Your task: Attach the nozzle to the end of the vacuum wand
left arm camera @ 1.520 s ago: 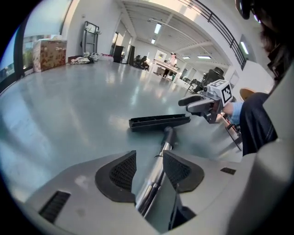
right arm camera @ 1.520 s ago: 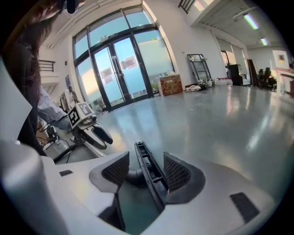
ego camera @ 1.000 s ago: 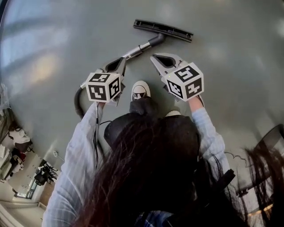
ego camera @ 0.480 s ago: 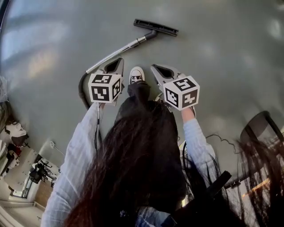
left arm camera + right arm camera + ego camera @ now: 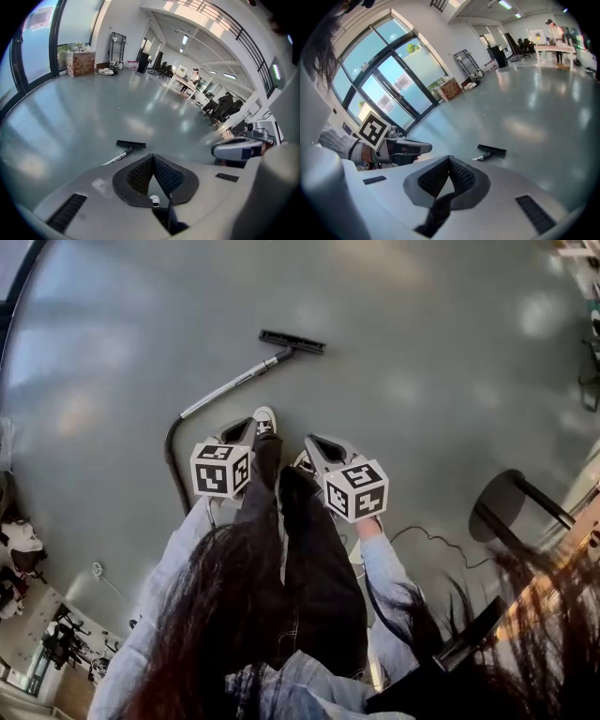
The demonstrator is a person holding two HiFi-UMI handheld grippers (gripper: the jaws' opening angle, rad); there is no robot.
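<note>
A glossy grey floor (image 5: pixel 422 352) spreads across a large open hall with a glass wall (image 5: pixel 389 89) along one side. The black floor nozzle (image 5: pixel 292 342) lies flat on it, well ahead of the person's white shoe (image 5: pixel 264 418), and its dark neck meets the far end of the metal vacuum wand (image 5: pixel 230 390). The wand runs back on a slant to a black hose (image 5: pixel 172 460), which curves past the person's left side.

Both tools hang high above the floor, well apart from the vacuum parts. The left gripper (image 5: pixel 246 427) has its jaws pressed together on nothing. The right gripper (image 5: pixel 314 441) is likewise closed and empty. A round black stool (image 5: pixel 511 502) stands to the right, near a thin cable (image 5: pixel 427 535).
</note>
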